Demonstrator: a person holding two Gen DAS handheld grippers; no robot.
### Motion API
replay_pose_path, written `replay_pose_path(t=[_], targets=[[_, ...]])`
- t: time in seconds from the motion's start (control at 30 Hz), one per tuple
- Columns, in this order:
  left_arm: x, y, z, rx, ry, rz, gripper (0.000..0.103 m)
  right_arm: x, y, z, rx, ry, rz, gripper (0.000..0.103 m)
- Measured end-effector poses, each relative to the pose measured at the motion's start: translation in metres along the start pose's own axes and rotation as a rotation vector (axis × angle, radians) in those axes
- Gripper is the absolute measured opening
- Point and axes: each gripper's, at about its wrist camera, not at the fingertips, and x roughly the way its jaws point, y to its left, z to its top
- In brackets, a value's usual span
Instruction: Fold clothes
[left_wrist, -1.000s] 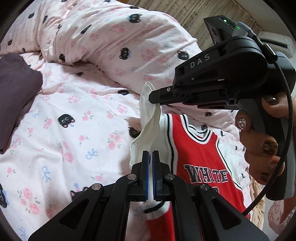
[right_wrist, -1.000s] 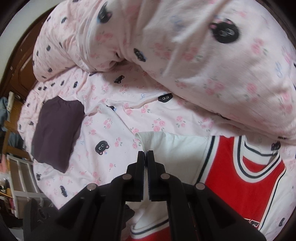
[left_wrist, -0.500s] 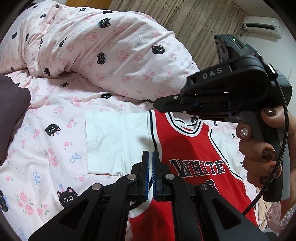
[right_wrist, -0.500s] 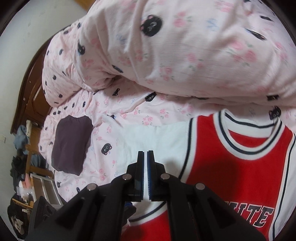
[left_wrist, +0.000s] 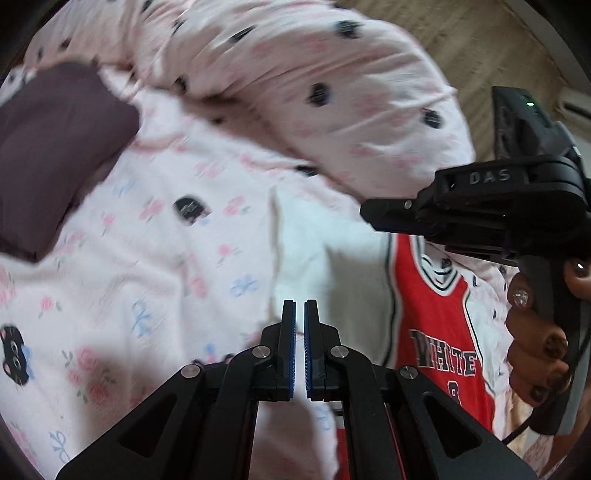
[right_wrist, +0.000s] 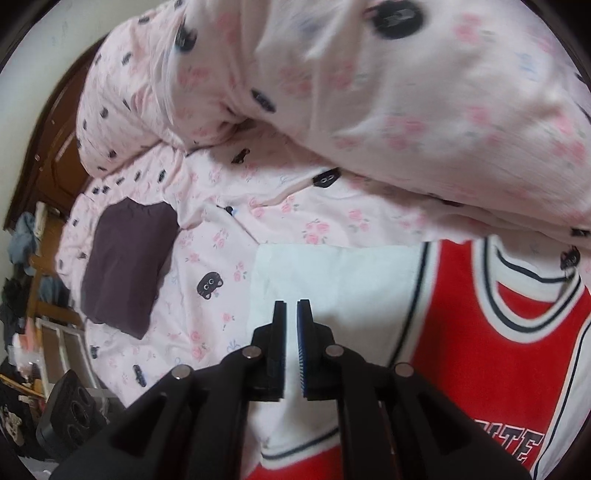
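We see a red-and-white jersey (right_wrist: 498, 354) lettered "WHITE", lying flat and face up on the pink cat-print bedsheet (right_wrist: 221, 295), white sleeve (right_wrist: 332, 280) spread toward the folded dark purple garment (right_wrist: 125, 266).

Left gripper (left_wrist: 299, 314) jaws slightly apart, nothing between them, over red and white jersey (left_wrist: 436, 325) flat on pink bedsheet (left_wrist: 122, 295), right gripper (left_wrist: 373, 216) alongside, dark folded garment (left_wrist: 55, 147) far left, blurry duvet (left_wrist: 314, 85) behind
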Motion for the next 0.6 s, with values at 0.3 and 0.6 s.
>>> replay_pose_path(t=[0.3,0.6], targets=[[-0.003,0.025,0.006,-0.092,0.018,-0.023,0.003,0.041,0.044,0.014,-0.061,0.059,-0.109,0.039],[-0.003,0.039,0.006,-0.138,0.048,-0.029,0.003,0.079,0.077,0.022,-0.123,0.143,-0.306,0.044]])
